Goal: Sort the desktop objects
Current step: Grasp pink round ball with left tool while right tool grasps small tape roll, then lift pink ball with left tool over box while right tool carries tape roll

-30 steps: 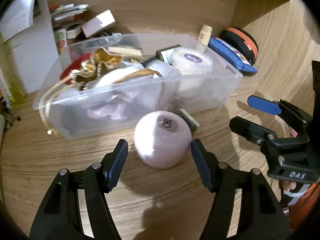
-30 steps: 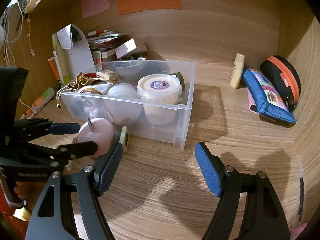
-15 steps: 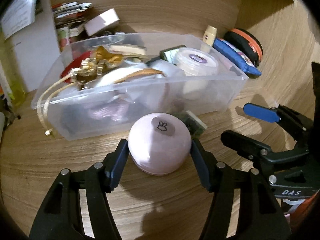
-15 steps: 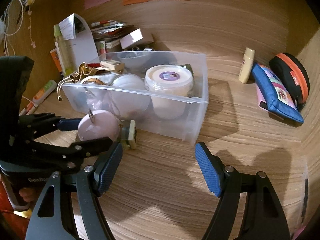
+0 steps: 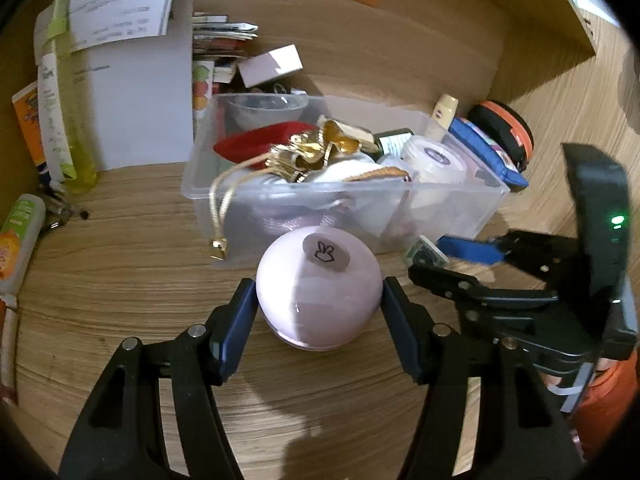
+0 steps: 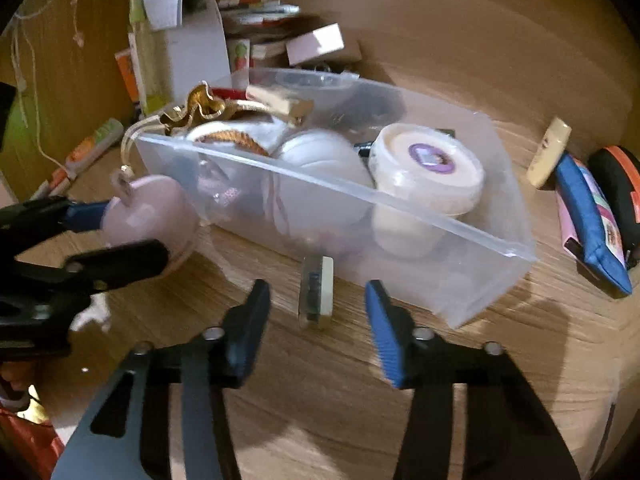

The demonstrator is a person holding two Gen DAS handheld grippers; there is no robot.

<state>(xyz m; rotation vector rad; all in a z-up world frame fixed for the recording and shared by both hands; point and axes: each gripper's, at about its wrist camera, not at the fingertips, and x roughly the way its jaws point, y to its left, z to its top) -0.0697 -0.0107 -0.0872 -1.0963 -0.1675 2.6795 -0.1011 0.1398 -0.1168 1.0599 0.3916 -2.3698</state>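
Left wrist view: we see our left gripper (image 5: pixel 318 312) pinching the pink round case (image 5: pixel 318 286) at centre, both pads against its sides, on the wooden desk (image 5: pixel 120 280) just in front of the clear plastic bin (image 5: pixel 472 204) at 12 o'clock. At 3 o'clock, our right gripper (image 6: pixel 316 322) is closing, and in its own view the small eraser-like block (image 6: pixel 316 290) stands between its pads, not yet touched, just beside the bin's front wall.
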